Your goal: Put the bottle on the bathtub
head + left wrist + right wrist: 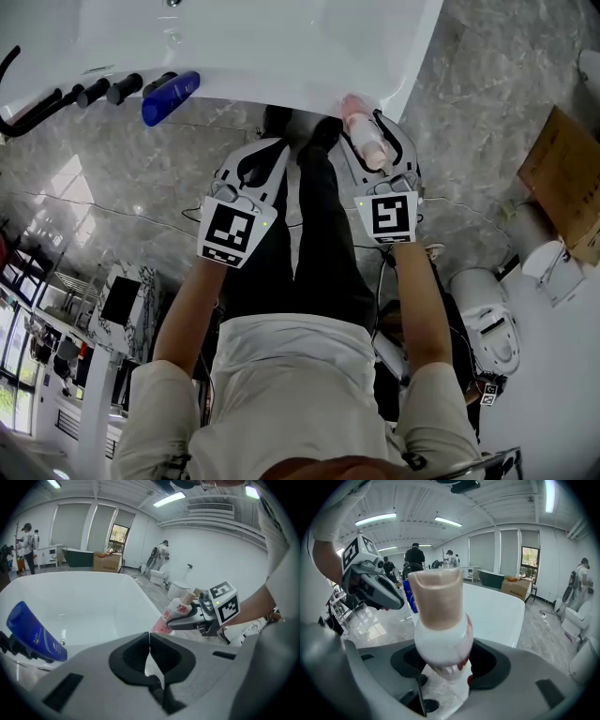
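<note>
- The right hand-held gripper pinches a pink-and-white bottle around its body; the jaws press on both sides, with the tan cap standing above them.
- The left hand-held gripper has its jaws pressed together on nothing; it hangs beside the right one, short of the tub.
- The bottle sits just ahead of the right hand-held gripper, at the near edge of the white bathtub; whether its base touches the rim I cannot tell.
- Its long axis is tilted; the base points down and forward toward the rim, the cap up and back toward the person.
- Off to the left of both hand-held grippers, a blue bottle lies on the rim beside the black taps.
- The step in hand looks like the placing itself, not yet done; the next move probably calls for bringing the bottle upright, seating its base flat on the rim, then spreading the jaws; the rim looks narrow, so a tilted release might tip it.
</note>
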